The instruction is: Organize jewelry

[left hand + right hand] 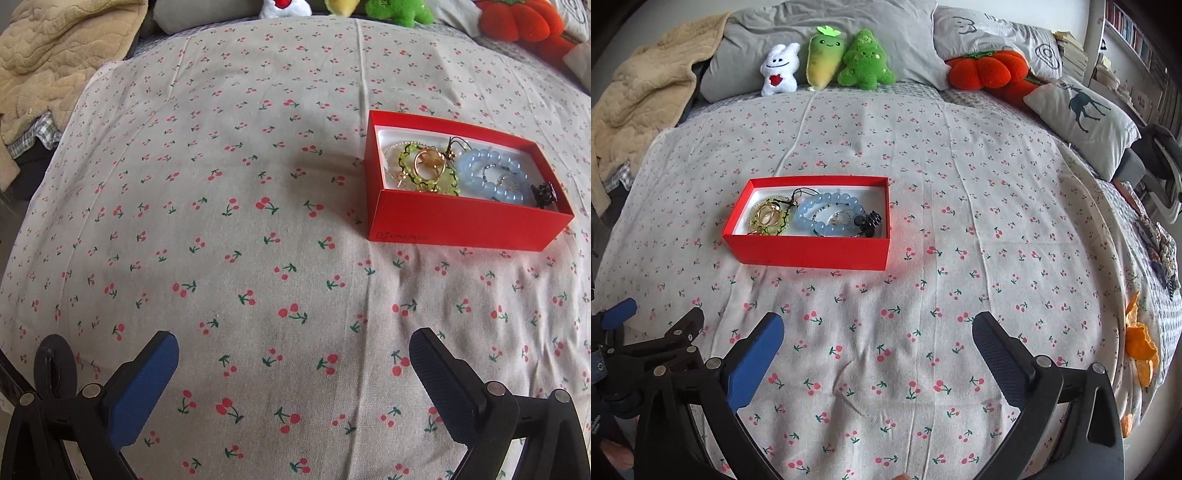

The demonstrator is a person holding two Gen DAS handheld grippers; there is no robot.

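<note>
Three plush toys [827,61], orange peel [1141,350] aside

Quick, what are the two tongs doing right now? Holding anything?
Left tongs: open, holding nothing.
Right tongs: open, holding nothing.

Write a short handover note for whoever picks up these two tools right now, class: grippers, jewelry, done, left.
Left hand-held gripper: open, empty, above the cherry-print cloth.
Right hand-held gripper: open, empty.
Jewelry: all visible pieces lie in the red box: blue bead bracelet, green bracelet with gold rings, black clip.
Done: no jewelry seen loose on the cloth.
Left: perhaps only a check; no lid in view.
</note>
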